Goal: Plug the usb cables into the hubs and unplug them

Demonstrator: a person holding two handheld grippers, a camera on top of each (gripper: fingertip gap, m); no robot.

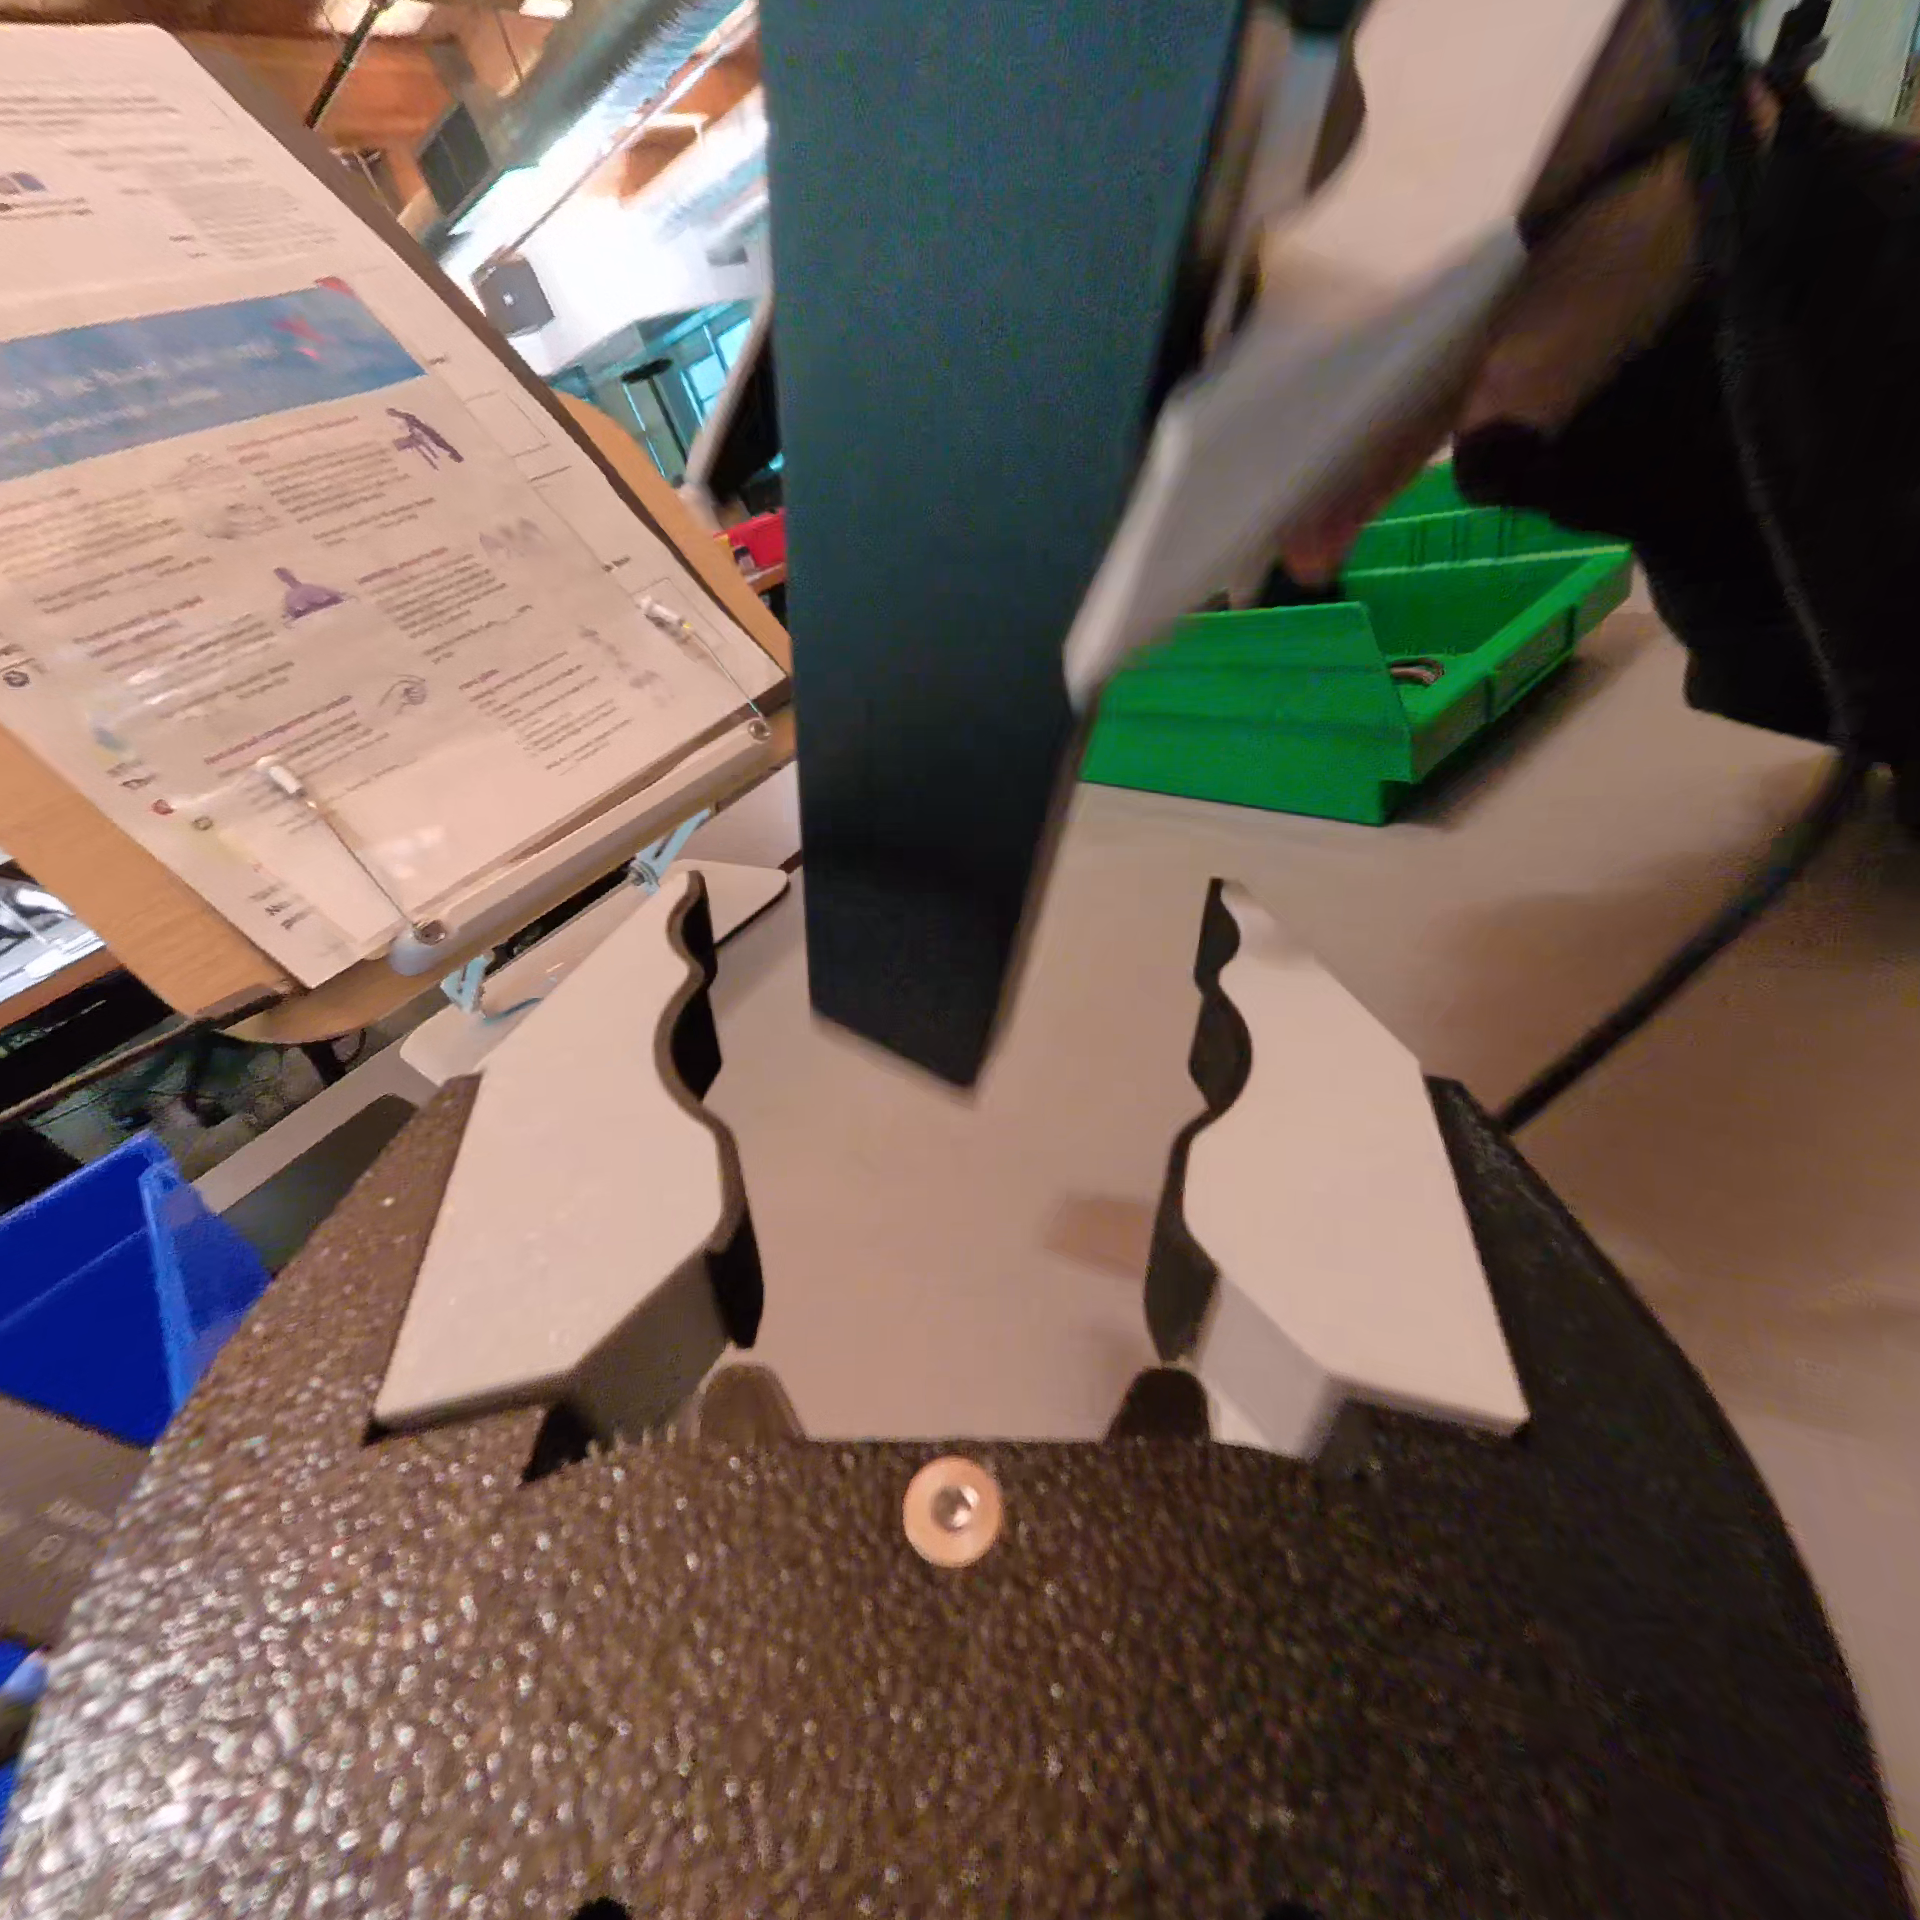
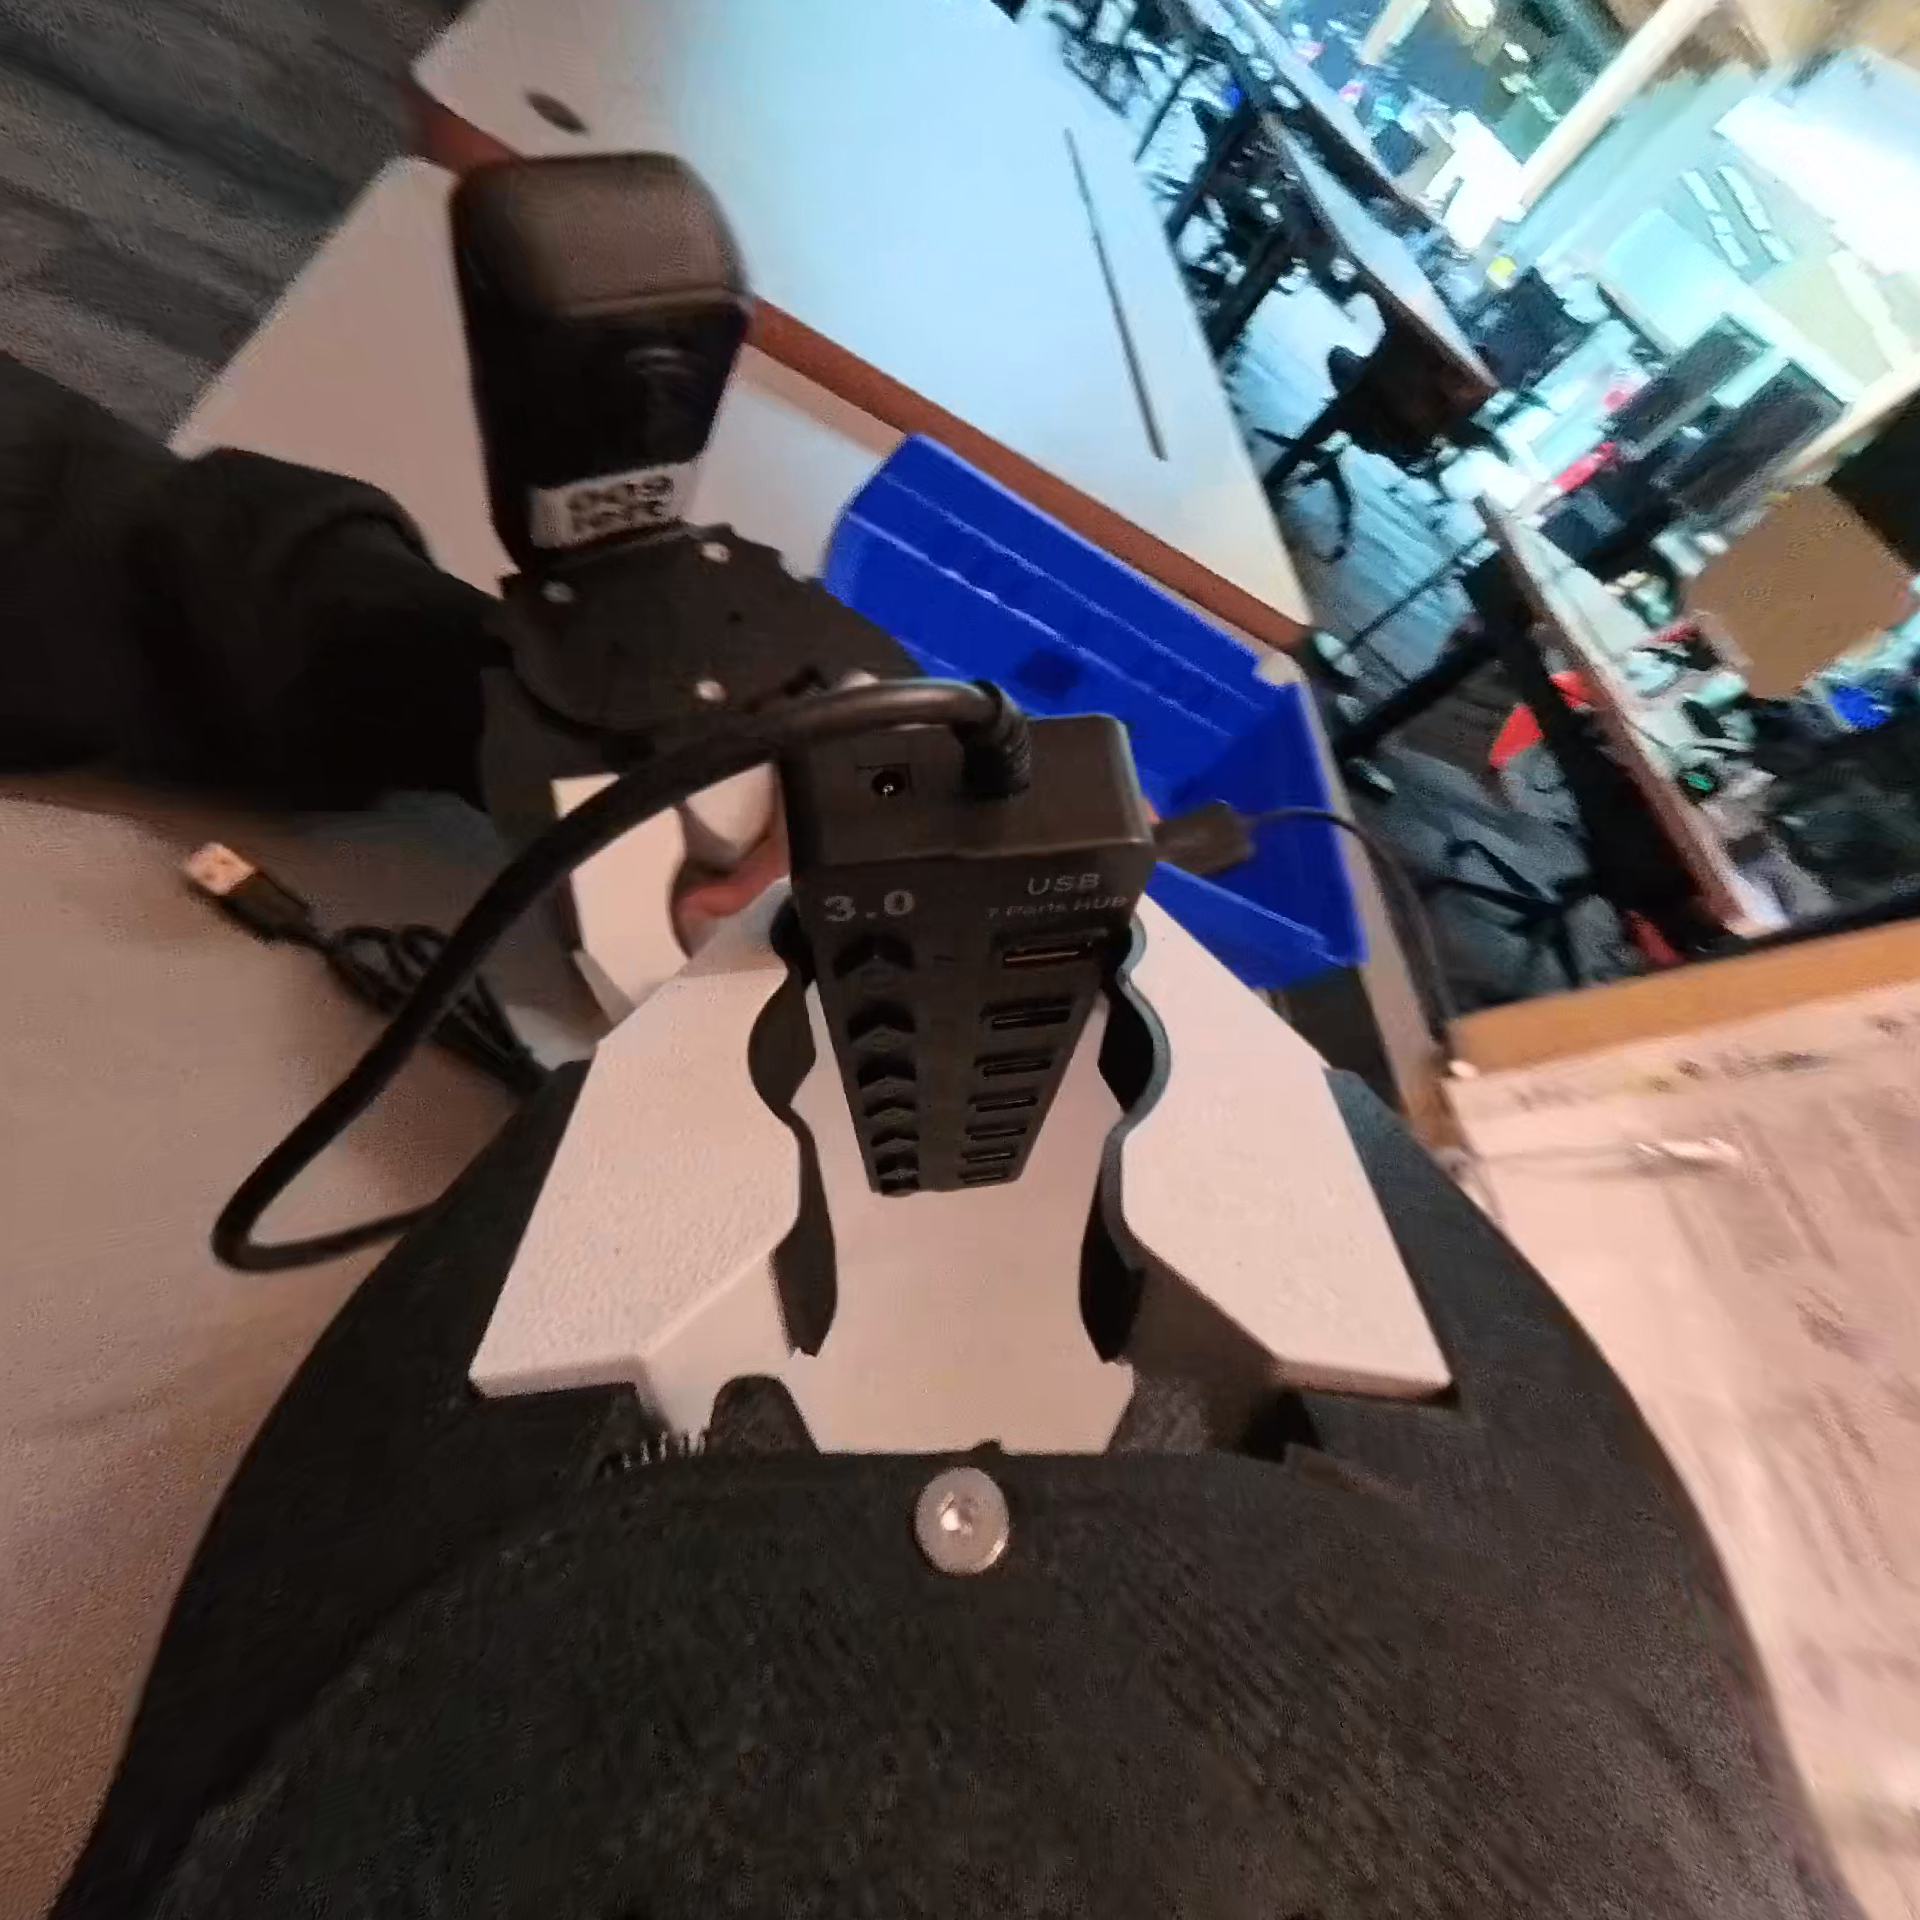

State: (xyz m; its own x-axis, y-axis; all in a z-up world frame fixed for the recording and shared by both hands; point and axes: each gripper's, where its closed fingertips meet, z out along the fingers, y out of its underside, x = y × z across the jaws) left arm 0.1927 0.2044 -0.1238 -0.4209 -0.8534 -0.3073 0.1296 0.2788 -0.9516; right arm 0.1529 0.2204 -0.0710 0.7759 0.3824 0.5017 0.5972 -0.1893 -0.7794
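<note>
Tabletop (image 1: 1621,977) pale, carrying green bin (image 1: 1299,727) and blue bin (image 2: 1101,665). Right tongs (image 2: 951,987) clamp black USB hub (image 2: 966,966) at its sides, hub held upright, thick cable (image 2: 416,1018) plugged in its top end. Left tongs (image 1: 961,935) spread wide, holding nothing. Loose USB plug (image 2: 223,873) lies on tabletop, left of hub.

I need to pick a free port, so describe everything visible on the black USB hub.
The USB hub is a long, matte black, plastic-looking bar, held upright between the fingers of the right tongs, which are shut on its sides. One face carries a column of slot ports beside a column of round buttons; all visible slots look empty. Its top end has a small round socket and a thick black cable plugged in, looping down to the left. In the left wrist view it stands ahead of the open left tongs.
</note>
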